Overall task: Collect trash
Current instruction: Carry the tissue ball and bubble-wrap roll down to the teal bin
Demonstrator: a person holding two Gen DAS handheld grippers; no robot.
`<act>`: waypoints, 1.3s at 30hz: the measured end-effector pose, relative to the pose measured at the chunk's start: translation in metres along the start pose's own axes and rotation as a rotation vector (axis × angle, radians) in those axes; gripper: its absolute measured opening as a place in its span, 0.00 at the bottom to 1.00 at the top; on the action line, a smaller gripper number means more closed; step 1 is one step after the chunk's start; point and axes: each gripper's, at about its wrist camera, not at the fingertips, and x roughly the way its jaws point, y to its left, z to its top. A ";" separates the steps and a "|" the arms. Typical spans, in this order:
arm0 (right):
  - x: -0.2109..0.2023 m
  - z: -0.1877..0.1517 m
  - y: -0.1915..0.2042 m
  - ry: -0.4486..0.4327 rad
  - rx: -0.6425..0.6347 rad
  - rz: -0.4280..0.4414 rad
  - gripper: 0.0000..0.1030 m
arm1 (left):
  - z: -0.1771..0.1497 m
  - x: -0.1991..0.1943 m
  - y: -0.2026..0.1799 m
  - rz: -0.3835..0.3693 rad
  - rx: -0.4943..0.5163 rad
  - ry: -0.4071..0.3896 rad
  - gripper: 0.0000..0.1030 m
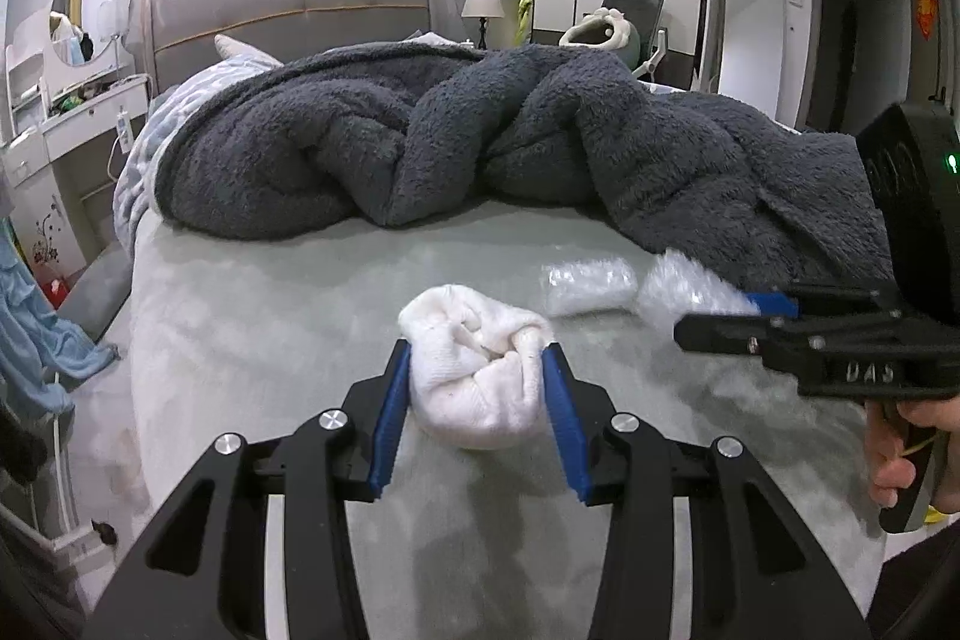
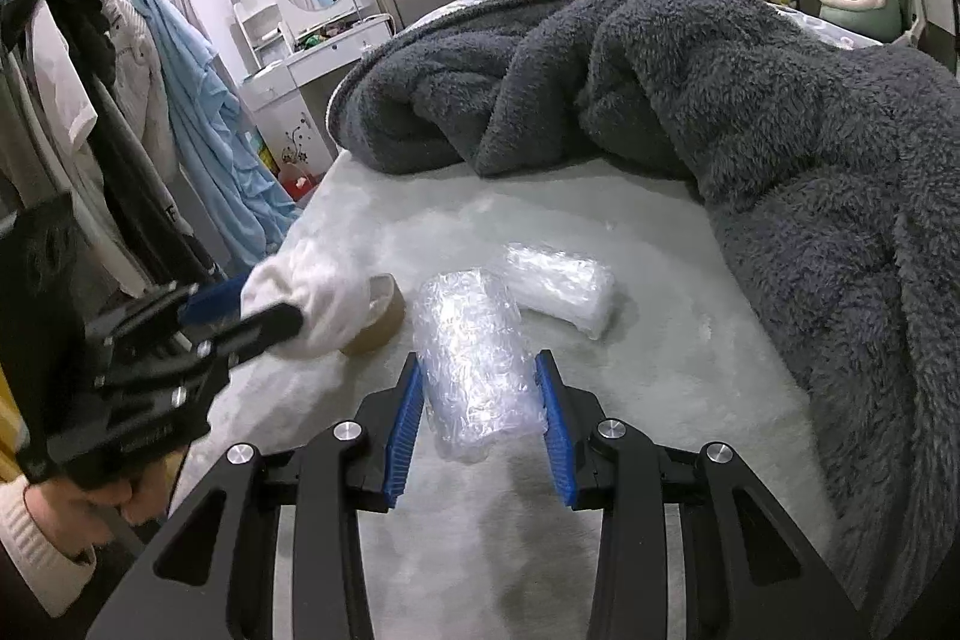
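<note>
Right wrist view: tape roll (image 2: pixel 384 316) half behind white wad (image 2: pixel 312 301).

White crumpled cloth (image 1: pixel 480 376), clear bubble wrap roll (image 2: pixel 474 370), charcoal fleece blanket (image 1: pixel 420 142), pale grey-green bedsheet (image 1: pixel 270 316).

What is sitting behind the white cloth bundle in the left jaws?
A brown tape roll lies on the bed sheet just behind the white cloth bundle. Only its far side shows; the cloth covers the rest, so whether they touch is unclear.
</note>
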 end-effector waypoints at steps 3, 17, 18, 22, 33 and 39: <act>-0.006 -0.003 0.006 -0.014 0.027 -0.002 0.37 | -0.007 -0.010 0.001 0.006 -0.005 0.011 0.45; -0.021 -0.033 0.060 0.005 0.053 -0.001 0.37 | -0.049 -0.076 0.026 0.047 -0.070 0.059 0.45; -0.022 -0.036 0.066 0.009 0.051 0.002 0.37 | -0.052 -0.081 0.027 0.050 -0.072 0.058 0.45; -0.025 -0.041 0.091 0.018 0.027 0.017 0.37 | -0.062 -0.098 0.035 0.093 -0.081 0.059 0.45; -0.020 -0.049 0.160 0.057 -0.081 0.040 0.37 | -0.097 -0.132 0.091 0.157 -0.211 0.093 0.45; -0.006 -0.053 0.204 0.087 -0.143 0.074 0.37 | -0.119 -0.140 0.126 0.207 -0.272 0.141 0.45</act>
